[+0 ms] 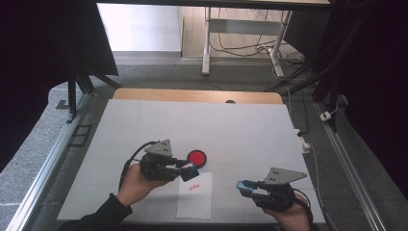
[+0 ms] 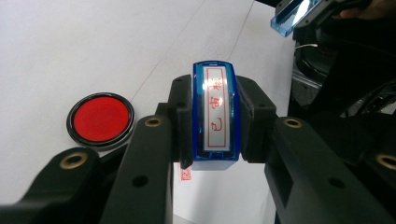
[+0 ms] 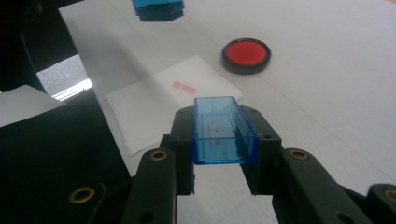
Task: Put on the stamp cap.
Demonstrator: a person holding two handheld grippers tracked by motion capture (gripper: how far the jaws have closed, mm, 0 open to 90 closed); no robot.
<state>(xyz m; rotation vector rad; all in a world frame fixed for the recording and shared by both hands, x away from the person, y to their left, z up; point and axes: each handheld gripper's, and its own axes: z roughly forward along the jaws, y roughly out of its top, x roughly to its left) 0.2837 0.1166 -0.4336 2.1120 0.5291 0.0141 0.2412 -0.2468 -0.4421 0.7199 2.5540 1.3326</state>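
- Fingers of left gripper: clamped on blue stamp, which is held above the top edge of the paper sheet.
- Red ink pad: set on the white table, at 2 o'clock from the left gripper, just beside it.
- Red imprint: marked on the sheet.
- Right gripper: closed on clear blue stamp cap, held at 3 o'clock from the sheet.

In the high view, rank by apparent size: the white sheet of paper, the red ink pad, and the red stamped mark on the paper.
1. White sheet of paper, clearly the largest.
2. Red ink pad, a small round disc.
3. Red stamped mark, the smallest, a tiny strip on the paper.
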